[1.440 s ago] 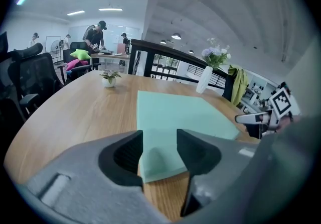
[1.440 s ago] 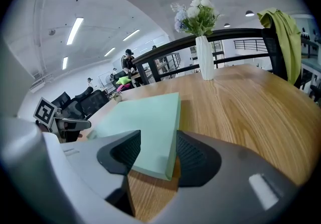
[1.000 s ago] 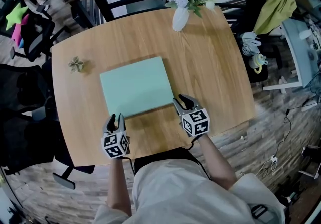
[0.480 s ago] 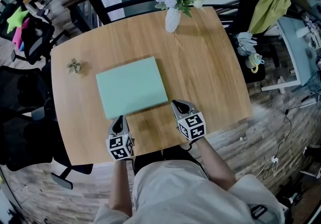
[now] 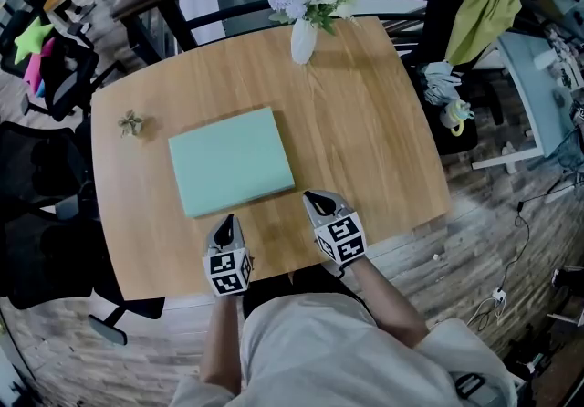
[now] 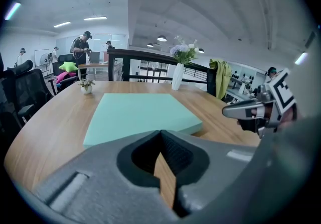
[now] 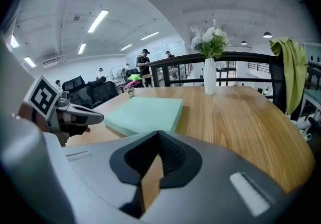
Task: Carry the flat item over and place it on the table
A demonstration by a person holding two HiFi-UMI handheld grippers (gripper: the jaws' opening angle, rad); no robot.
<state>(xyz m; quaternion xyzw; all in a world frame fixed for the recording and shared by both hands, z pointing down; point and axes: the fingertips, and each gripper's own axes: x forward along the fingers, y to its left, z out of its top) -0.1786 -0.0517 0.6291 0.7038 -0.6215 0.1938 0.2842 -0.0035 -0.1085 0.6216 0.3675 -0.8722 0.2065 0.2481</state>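
- Since the earlier head view, both grippers have drawn back from the near edge of the flat mint-green foam slab towards the person. Their jaws have just been closing, with nothing between them.
- Head view: the slab lies flat on the light wooden counter, left of its middle. The left gripper sits just off the slab's near edge, not touching it. The right gripper is just beyond the slab's near right corner, also clear of it. A white vase of pale flowers stands beyond the slab's far right corner, and a small potted plant sits off its far left corner.
- Left gripper view: the jaws are pressed together and hold nothing, with only bare wood showing past them. The slab lies just ahead, and the right gripper reaches in to the right of the slab.
- Right gripper view: these jaws are likewise together and empty. The slab lies ahead to the left, and the left gripper is seen on the slab's near left.
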